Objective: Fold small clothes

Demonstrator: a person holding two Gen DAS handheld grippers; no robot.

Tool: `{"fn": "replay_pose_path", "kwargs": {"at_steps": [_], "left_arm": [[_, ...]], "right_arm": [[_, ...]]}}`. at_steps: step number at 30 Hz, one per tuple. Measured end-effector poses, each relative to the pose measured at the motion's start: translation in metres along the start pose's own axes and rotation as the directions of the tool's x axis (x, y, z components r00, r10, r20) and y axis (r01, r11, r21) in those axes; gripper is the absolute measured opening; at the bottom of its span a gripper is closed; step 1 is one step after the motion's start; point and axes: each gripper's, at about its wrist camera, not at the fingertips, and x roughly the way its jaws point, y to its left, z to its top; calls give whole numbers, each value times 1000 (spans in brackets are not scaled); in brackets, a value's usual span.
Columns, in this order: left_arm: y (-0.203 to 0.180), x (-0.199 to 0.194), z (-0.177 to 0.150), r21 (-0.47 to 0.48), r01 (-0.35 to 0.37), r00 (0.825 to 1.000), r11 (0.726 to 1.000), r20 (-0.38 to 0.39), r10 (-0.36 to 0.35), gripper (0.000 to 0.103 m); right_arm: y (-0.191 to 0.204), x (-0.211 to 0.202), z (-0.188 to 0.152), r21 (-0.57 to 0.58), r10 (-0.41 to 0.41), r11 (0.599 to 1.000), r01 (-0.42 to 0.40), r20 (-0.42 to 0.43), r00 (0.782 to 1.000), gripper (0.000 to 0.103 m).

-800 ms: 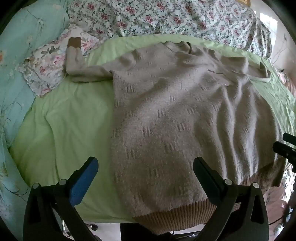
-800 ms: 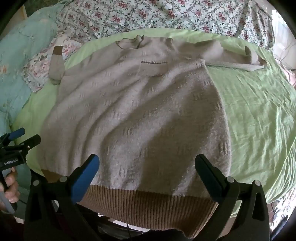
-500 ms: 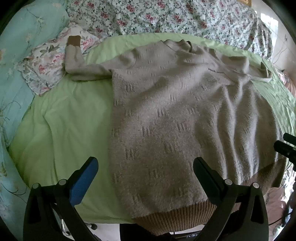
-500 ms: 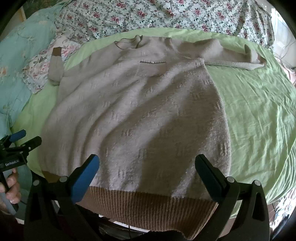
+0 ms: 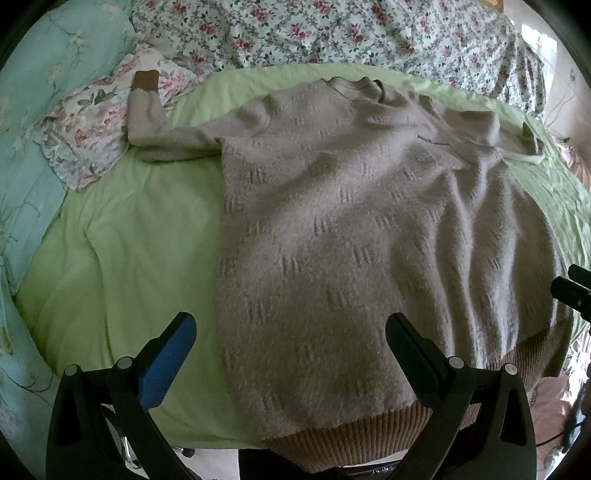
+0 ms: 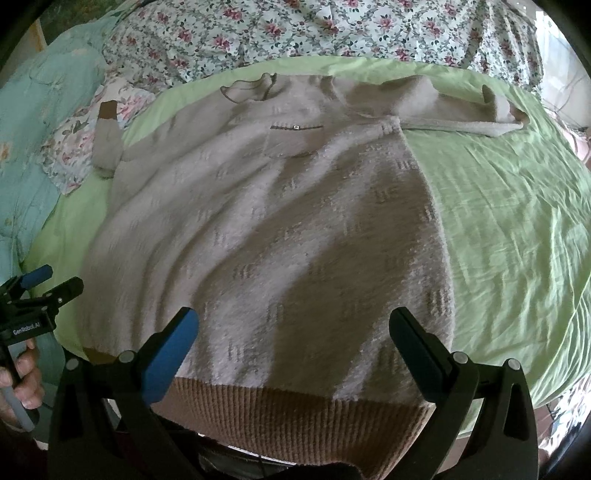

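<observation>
A beige knit sweater (image 5: 351,229) with a brown ribbed hem lies flat, front up, on a green sheet (image 5: 122,236); it also shows in the right wrist view (image 6: 280,229). Its left sleeve (image 5: 155,125) bends up onto a floral pillow, its right sleeve (image 6: 447,114) is folded across the top. My left gripper (image 5: 290,332) is open and empty above the hem's left part. My right gripper (image 6: 293,328) is open and empty above the hem's middle. The left gripper also shows at the left edge of the right wrist view (image 6: 44,284).
A floral quilt (image 5: 351,33) lies bunched along the far side. A floral pillow (image 5: 92,125) and a teal blanket (image 5: 33,110) lie on the left. The sweater's hem (image 6: 295,417) hangs over the bed's near edge.
Both grippers have moved slightly; the sweater sits a little lower in both views. The jaws stay open and the sweater has not moved.
</observation>
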Motion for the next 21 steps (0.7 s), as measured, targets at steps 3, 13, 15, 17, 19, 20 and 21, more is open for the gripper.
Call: {"fn": "replay_pose_path", "kwargs": {"at_steps": [3,13,15,17,19,20,21], "left_arm": [[-1,-1,2,10,-26,999,1000,26,25,102],[2,0,7,-8,4,1000,1000,-3,-4,102],[2,0,8,-8,6,1000,1000,-2,-6,102],[2,0,11,-9,8,1000,1000,4,-8,102],[1,-1,12,-11,9,1000,1000,8,-9,102],[1,-1,12,-14,13,1000,1000,14,-12,102],[1,-1,12,-13,11,1000,1000,12,-11,102]], "right_arm": [[-1,0,1,6,11,1000,-11,2,1000,103],[-3,1,5,11,21,1000,-21,7,1000,103],[-3,1,6,16,37,999,-38,12,999,103],[-2,1,8,27,57,998,-57,8,998,103],[-1,1,9,35,65,997,-65,0,998,103],[-1,1,10,39,72,997,-72,2,997,103],[-1,1,11,40,73,997,-73,2,997,103]]}}
